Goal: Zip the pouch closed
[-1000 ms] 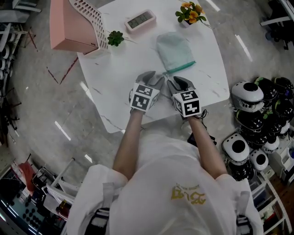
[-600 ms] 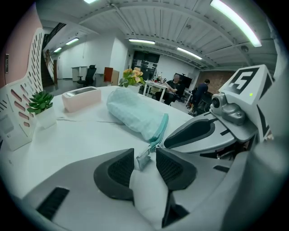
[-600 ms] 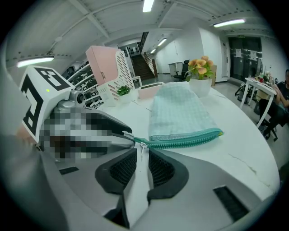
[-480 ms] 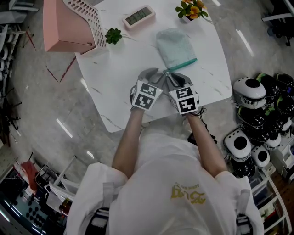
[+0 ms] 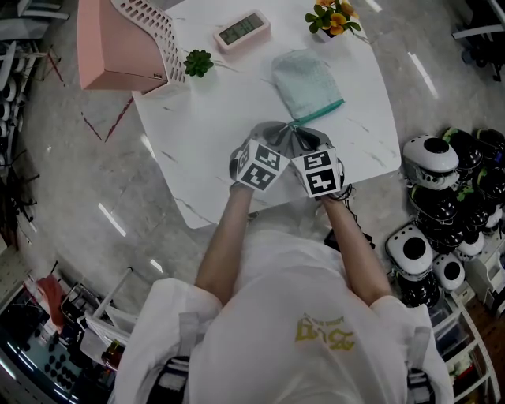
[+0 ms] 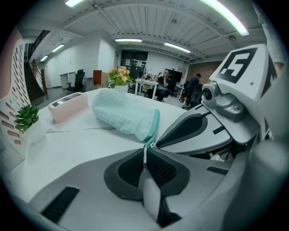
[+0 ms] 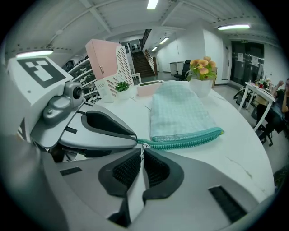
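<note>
A pale mint pouch point(image 5: 304, 75) lies on the white table point(image 5: 197, 118), its teal zipper point(image 5: 319, 110) along the near edge. Both grippers meet at the zipper's left end. In the left gripper view my left gripper point(image 6: 145, 155) is closing, its pads pressed on the zipper's end tab, with the pouch point(image 6: 122, 113) just beyond. In the right gripper view my right gripper point(image 7: 142, 158) is closing on the small silver zipper pull point(image 7: 143, 145), and the zipper point(image 7: 189, 142) runs off to the right. From above, the left gripper point(image 5: 282, 136) and right gripper point(image 5: 298, 137) touch side by side.
A pink box with a slotted white side point(image 5: 118, 43) stands at the table's far left, beside a small green plant point(image 5: 198, 63). A pink clock point(image 5: 242, 30) and a flower pot point(image 5: 333, 17) sit at the back. Black-and-white round objects point(image 5: 442, 205) crowd the floor at right.
Both grippers' jaws have gone from wide apart to closed on the zipper's left end. The left gripper has rolled a little. The pouch has stayed where it lay.
</note>
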Demonstrator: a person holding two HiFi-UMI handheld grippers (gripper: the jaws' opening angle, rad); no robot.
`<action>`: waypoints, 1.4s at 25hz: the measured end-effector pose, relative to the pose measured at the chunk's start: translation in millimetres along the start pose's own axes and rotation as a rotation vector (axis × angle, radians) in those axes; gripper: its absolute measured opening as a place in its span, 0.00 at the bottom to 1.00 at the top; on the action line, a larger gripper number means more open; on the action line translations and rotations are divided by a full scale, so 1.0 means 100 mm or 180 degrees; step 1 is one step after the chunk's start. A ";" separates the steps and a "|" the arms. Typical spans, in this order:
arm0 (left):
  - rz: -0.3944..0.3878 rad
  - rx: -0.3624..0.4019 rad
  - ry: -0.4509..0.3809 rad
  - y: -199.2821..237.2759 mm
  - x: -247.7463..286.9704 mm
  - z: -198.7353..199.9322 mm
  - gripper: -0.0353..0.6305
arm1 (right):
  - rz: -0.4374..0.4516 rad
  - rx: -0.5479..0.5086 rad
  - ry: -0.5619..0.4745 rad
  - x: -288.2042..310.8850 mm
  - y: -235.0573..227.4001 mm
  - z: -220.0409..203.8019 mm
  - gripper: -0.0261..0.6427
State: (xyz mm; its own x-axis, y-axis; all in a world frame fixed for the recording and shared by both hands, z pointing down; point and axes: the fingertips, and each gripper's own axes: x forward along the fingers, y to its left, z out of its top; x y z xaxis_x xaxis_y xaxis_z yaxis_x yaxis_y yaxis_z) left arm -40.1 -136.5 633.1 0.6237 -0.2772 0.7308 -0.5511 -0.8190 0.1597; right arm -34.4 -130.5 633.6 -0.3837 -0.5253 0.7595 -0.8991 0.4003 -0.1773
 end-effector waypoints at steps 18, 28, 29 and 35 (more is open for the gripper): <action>-0.0076 -0.0176 0.0056 0.04 0.00 0.01 0.11 | 0.0010 -0.0012 0.0063 -0.03 -0.05 0.00 0.06; -0.0079 -0.0200 0.0041 0.02 -0.06 0.01 0.11 | 0.0009 -0.0107 0.0077 -0.05 -0.02 0.01 0.06; -0.0080 -0.0199 0.0044 0.03 -0.07 0.01 0.11 | 0.0009 -0.0113 0.0079 -0.05 -0.02 0.02 0.06; -0.0096 -0.0184 0.0035 0.03 -0.08 0.02 0.11 | -0.0016 -0.0154 0.0083 -0.05 -0.02 0.02 0.06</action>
State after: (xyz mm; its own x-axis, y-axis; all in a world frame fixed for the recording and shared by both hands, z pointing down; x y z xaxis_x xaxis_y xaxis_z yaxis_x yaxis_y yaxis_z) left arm -45.4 -137.6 627.0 0.6345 -0.2471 0.7324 -0.5636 -0.7963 0.2196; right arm -30.9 -130.3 629.3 -0.3732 -0.5079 0.7764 -0.8894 0.4339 -0.1437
